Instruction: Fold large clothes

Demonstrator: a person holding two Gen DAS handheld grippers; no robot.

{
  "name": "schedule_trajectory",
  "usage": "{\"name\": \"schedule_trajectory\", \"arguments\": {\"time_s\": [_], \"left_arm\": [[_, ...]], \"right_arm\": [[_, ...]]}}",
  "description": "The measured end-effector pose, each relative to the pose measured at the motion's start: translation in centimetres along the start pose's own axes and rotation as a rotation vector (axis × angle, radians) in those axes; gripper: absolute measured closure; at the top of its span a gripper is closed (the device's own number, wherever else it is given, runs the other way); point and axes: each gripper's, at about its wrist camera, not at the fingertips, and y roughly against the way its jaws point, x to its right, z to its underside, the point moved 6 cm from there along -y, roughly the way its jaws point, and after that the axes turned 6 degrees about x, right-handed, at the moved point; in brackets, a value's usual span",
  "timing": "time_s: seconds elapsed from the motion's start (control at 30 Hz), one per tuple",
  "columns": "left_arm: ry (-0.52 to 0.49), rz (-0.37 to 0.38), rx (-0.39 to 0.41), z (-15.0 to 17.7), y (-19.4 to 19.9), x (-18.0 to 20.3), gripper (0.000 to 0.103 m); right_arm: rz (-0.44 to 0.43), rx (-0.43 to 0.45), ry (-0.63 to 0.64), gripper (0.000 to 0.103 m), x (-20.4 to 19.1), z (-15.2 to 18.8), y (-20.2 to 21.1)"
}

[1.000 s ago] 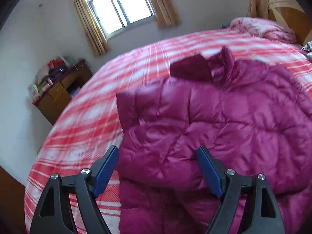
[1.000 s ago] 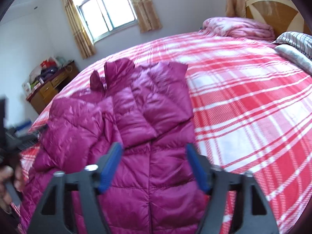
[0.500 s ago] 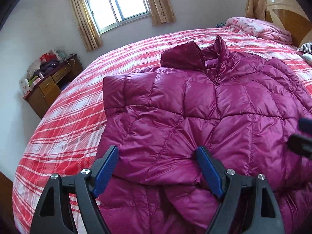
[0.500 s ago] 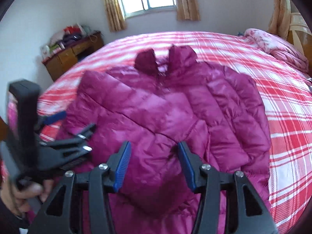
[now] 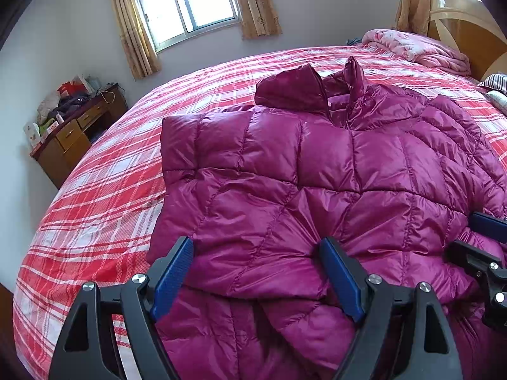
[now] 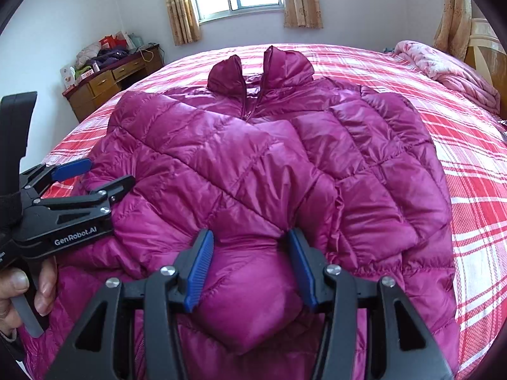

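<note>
A magenta puffer jacket (image 5: 317,174) (image 6: 253,158) lies front up on the bed, collar toward the window. One sleeve is folded slantwise across its chest. My right gripper (image 6: 250,269) is shut on the puffy end of that sleeve, which bulges between its blue pads. From the left wrist view the right gripper (image 5: 475,240) shows at the right edge, resting on the jacket. My left gripper (image 5: 256,272) (image 6: 101,175) stays open over the jacket's left edge, with fabric below its fingers and nothing pinched.
The bed's red plaid cover (image 5: 111,190) (image 6: 469,158) spreads around the jacket. A pink quilt (image 5: 418,47) is bunched by the wooden headboard (image 5: 459,15). A cluttered wooden dresser (image 5: 73,136) stands by the wall. A hand (image 6: 19,285) holds the left gripper.
The right gripper swung left from the jacket's right side to its middle, and its jaws narrowed around the sleeve end. The left gripper stayed open and nearly in place.
</note>
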Motion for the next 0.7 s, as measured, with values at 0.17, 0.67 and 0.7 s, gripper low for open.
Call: {"name": "schedule_trajectory", "arguments": {"time_s": [0.17, 0.67, 0.7], "left_arm": [[-0.009, -0.003, 0.035, -1.3, 1.5, -0.1, 0.02], [0.071, 0.017, -0.075, -6.0, -6.7, -2.3, 0.02], [0.091, 0.053, -0.101, -5.7, -7.5, -2.4, 0.02]], "right_arm": [[-0.003, 0.008, -0.007, 0.05, 0.1, 0.1, -0.1], [0.013, 0.031, 0.002, 0.05, 0.0, 0.3, 0.2], [0.014, 0.031, 0.003, 0.05, 0.0, 0.3, 0.2]]}}
